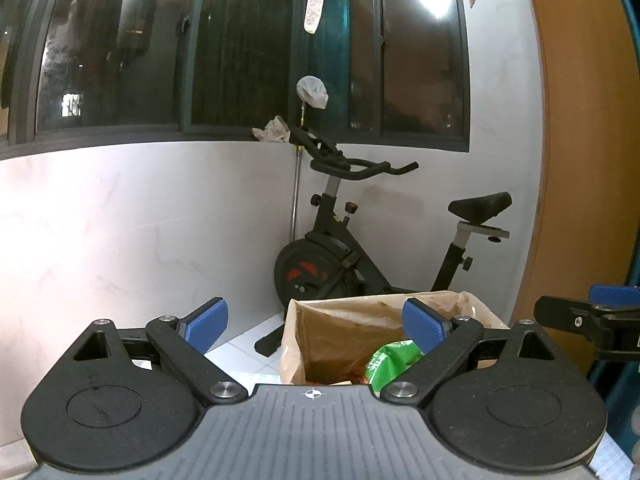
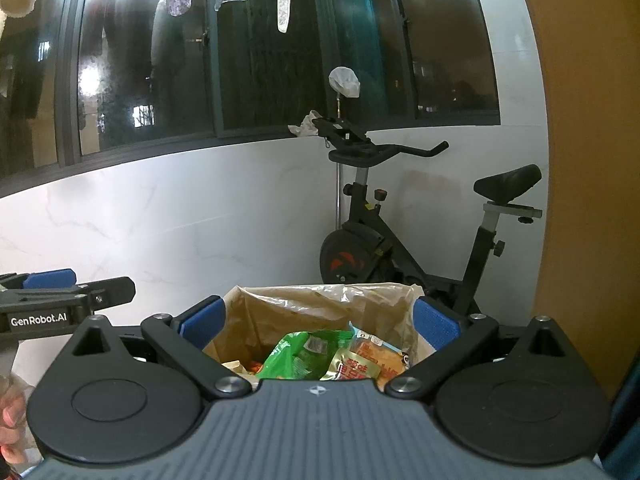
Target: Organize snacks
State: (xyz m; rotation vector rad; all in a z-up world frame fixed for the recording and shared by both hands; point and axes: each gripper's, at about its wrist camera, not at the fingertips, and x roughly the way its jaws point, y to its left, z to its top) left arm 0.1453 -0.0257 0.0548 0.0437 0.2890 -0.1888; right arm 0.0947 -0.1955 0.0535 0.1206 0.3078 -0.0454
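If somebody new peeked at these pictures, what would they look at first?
Probably the brown paper bag right in front, standing open between the wide-open blue fingers of the right gripper, with a green snack packet and an orange one inside. Behind it, a black exercise bike is parked by the white wall under the dark windows. The left gripper is open too and holds nothing.

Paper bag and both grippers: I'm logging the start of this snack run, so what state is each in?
Paper bag: open at the top, upright, snacks inside.
Green snack packet: lying in the bag, sealed as far as shown.
Orange snack packet: in the bag beside the green one.
Left gripper: open, empty.
Right gripper: open, empty.
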